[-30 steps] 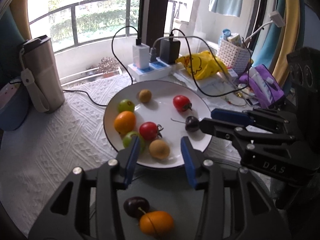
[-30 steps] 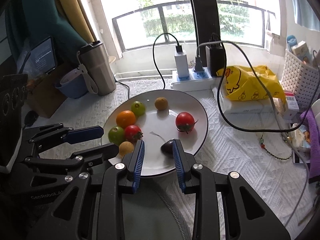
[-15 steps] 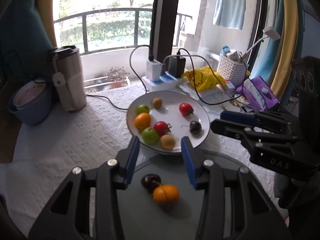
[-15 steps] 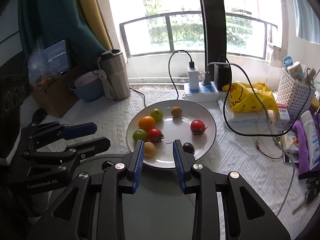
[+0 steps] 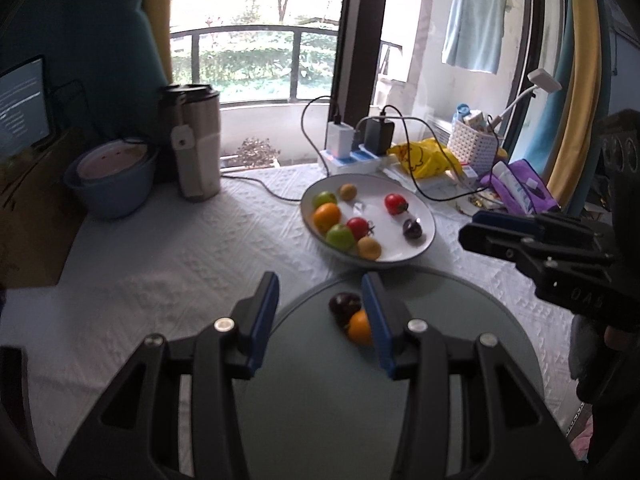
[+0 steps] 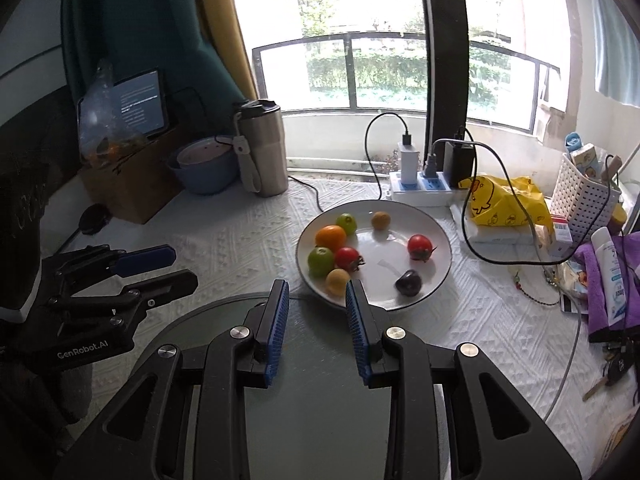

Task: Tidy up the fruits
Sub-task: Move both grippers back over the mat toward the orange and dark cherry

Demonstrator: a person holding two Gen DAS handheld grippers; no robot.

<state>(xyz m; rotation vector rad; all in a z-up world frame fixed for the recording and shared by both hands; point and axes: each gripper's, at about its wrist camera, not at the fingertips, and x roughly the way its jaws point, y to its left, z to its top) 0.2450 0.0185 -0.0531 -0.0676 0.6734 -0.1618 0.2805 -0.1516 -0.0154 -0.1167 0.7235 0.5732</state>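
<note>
Left tongs (image 5: 319, 282): released, parted moderately, gripping nothing, over the grey plate (image 5: 460, 320). Right tongs (image 6: 317, 286): released too, parted only narrowly, empty, tips just short of the white plate (image 6: 384, 248). On the grey plate, a dark fruit (image 5: 344, 305) touching an orange fruit (image 5: 359, 330), the latter half hidden behind a blue pad. From the right wrist, neither of those two in sight behind the tongs' body. On the white plate, eight loose fruits, kinds hard to make out. Compared with a second ago: both tongs pulled back from the white plate, the right ones now clear of its dark fruit (image 6: 408, 282); fruits unmoved.
</note>
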